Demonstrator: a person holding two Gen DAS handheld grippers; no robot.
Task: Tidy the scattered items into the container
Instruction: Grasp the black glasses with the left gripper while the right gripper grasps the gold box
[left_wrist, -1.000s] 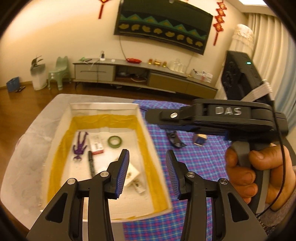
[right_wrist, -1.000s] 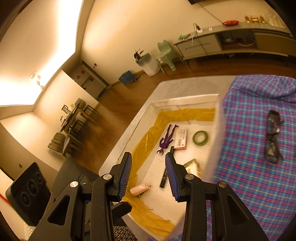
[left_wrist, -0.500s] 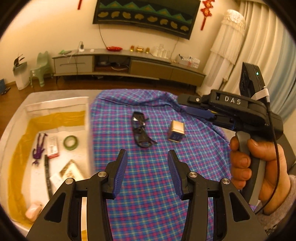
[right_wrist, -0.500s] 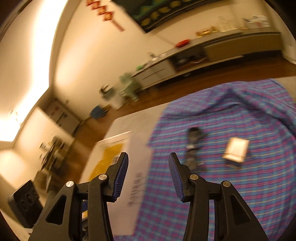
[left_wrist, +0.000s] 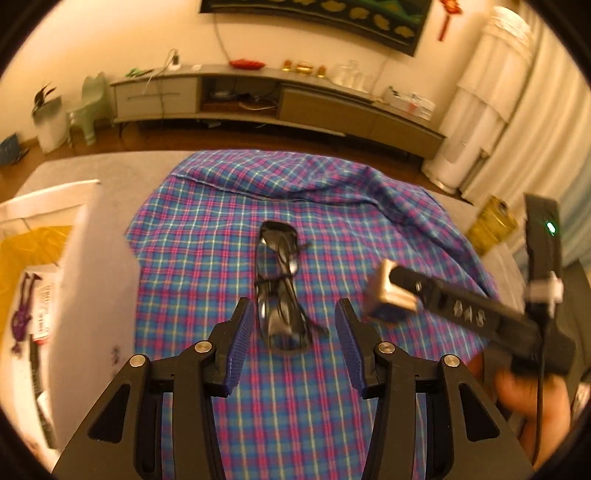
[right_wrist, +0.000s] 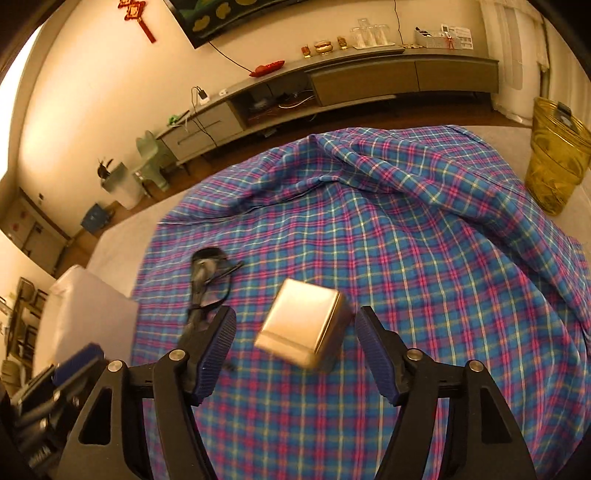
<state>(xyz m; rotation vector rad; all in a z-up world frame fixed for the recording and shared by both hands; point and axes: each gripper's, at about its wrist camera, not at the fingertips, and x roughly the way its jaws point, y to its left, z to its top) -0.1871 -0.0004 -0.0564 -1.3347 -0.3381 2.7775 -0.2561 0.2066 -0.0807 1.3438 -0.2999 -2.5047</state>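
Left wrist view: the left gripper (left_wrist: 293, 341) hangs over a blue and pink plaid cloth (left_wrist: 229, 258), its jaws apart and nothing pinched, with folded dark glasses (left_wrist: 281, 295) lying on the cloth just beyond and between its tips. The white container (left_wrist: 99, 273) stands at the left edge, some items already inside. In the right wrist view, the right gripper (right_wrist: 295, 354) is opening its jaws around a small gold-coloured box (right_wrist: 304, 326), which sits on the cloth between them without either pad pressing it. Both hands appear to be in the reaching step, each lined up on one remaining item. Next, each gripper likely needs to come down, close squarely on its item, then carry it left to the container.
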